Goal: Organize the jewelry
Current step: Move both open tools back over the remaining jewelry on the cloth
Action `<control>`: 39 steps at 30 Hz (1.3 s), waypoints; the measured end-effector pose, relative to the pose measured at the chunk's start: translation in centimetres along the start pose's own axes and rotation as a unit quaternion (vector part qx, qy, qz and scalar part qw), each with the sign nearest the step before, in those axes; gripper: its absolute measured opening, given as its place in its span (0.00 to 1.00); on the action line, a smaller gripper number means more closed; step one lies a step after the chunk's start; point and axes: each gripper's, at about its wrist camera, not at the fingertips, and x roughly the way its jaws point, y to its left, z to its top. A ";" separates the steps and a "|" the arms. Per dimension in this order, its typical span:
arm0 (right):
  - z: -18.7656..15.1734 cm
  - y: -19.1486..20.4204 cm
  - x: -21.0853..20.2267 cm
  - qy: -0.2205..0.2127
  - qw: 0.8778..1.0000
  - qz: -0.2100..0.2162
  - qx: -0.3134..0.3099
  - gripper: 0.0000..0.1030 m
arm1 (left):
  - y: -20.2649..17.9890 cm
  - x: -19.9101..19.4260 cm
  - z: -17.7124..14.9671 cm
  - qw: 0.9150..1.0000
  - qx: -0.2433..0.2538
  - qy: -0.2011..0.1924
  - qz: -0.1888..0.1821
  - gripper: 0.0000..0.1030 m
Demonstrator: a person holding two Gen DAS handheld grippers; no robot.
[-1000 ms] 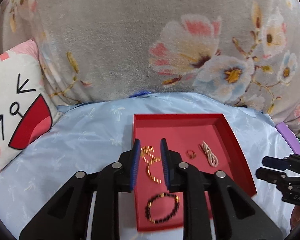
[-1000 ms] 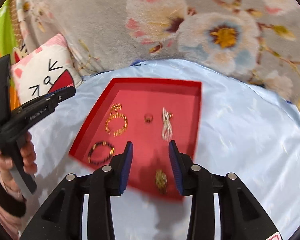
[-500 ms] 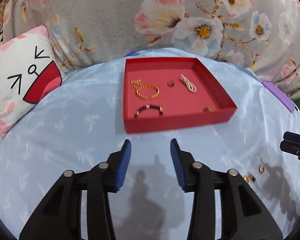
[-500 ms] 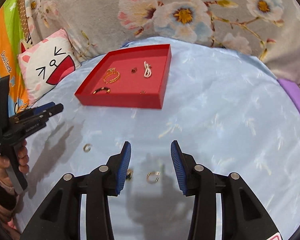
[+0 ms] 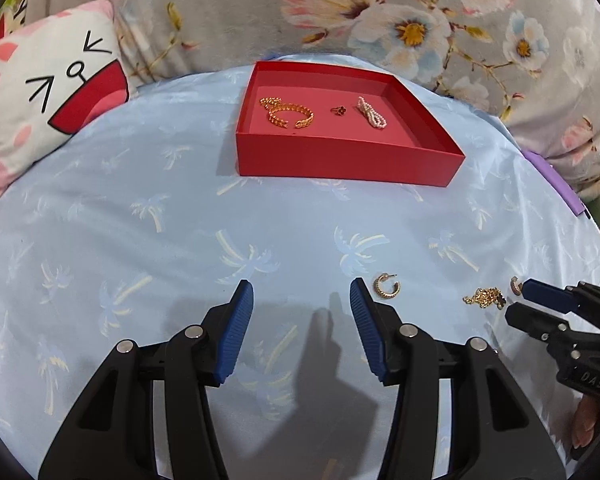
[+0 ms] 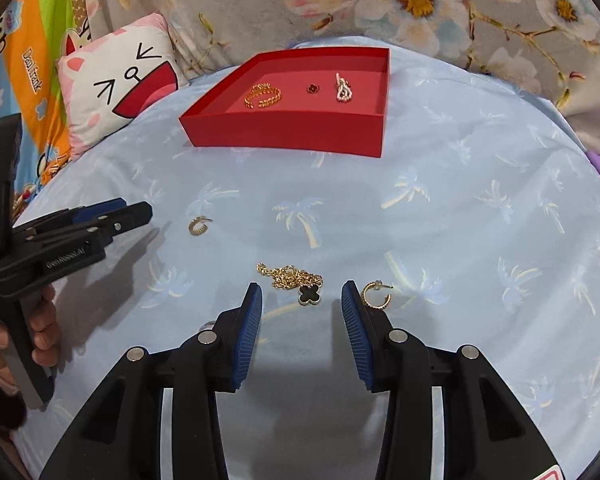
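A red tray (image 5: 340, 160) (image 6: 284, 136) sits far on the blue cloth and holds a gold chain bracelet (image 5: 287, 113) (image 6: 263, 95), a small dark ring (image 5: 339, 110) (image 6: 312, 88) and a pearl piece (image 5: 372, 113) (image 6: 343, 87). My left gripper (image 5: 301, 300) (image 6: 134, 210) is open and empty; a gold hoop earring (image 5: 387, 285) (image 6: 198, 225) lies just right of its right finger. My right gripper (image 6: 301, 300) (image 5: 518, 300) is open and empty, low over a gold necklace with a black clover pendant (image 6: 300, 284) (image 5: 485, 297). A second hoop earring (image 6: 376, 294) lies right of its right finger.
A white cat cushion (image 5: 48, 92) (image 6: 118, 92) lies at the left. A grey floral blanket (image 5: 340, 12) (image 6: 420, 0) rises behind the tray. A purple object (image 5: 556, 178) sits at the right edge of the cloth.
Both grippers pulled back from the tray toward the near side and dropped low. The left gripper opened wider. The loose earrings and necklace are now close in front of them.
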 end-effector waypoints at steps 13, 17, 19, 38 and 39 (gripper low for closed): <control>0.3 0.4 1.6 0.015 1.000 -0.013 -0.008 0.20 | -0.3 0.6 0.0 1.000 0.003 0.017 -0.007 0.47; 0.2 0.6 1.5 0.016 1.000 -0.014 -0.011 0.11 | -0.3 0.5 -0.1 1.000 0.006 0.017 -0.006 0.47; 0.0 0.6 1.4 0.017 1.000 -0.015 -0.011 0.11 | -0.4 0.5 0.0 1.000 0.005 0.017 -0.007 0.47; -4.4 -2.7 -3.3 0.003 0.997 -0.012 0.078 0.11 | -5.2 2.4 0.2 0.995 0.076 0.051 -0.033 0.47; -4.5 -2.8 -3.2 0.005 0.997 -0.010 0.081 0.11 | -5.4 2.5 0.3 0.995 0.075 0.051 -0.035 0.47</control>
